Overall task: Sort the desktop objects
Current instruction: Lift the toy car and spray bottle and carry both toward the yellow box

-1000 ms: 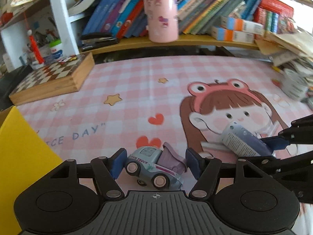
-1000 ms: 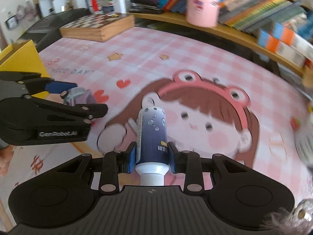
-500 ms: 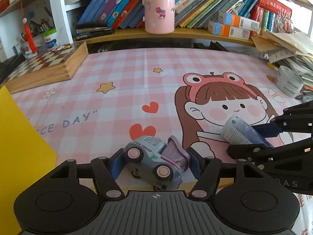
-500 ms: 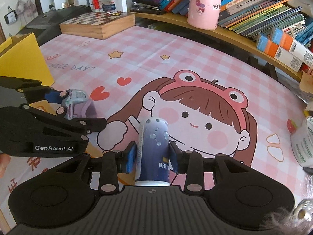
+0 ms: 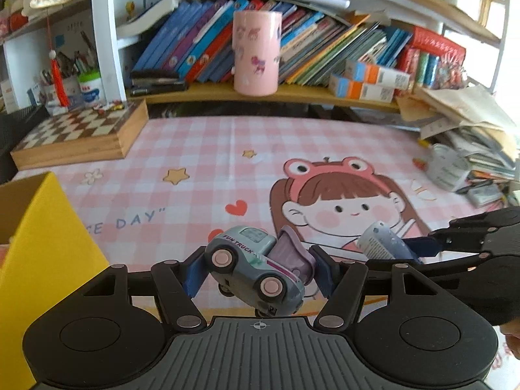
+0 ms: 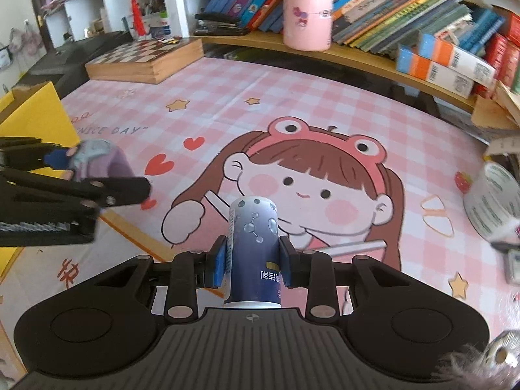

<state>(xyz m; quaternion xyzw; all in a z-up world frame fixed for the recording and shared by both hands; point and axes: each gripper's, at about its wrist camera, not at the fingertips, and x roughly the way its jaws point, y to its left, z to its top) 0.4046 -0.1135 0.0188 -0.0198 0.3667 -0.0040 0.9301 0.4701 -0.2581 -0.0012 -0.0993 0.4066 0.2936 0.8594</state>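
Left wrist view, we log our left gripper (image 5: 256,274) with fingers clamped on a tilted toy truck (image 5: 252,269) lifted off the bench (image 5: 195,149), yellow box (image 5: 42,260) alongside, right gripper (image 6: 252,265) fingers clamped on a blue tube (image 6: 253,250).

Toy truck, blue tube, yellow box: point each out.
toy truck (image 5: 250,263), left wrist view, on its grey-blue side panel.
blue tube (image 6: 255,247), right wrist view, on its dark printed body.
yellow box (image 5: 42,243), left wrist view, on its outer wall.
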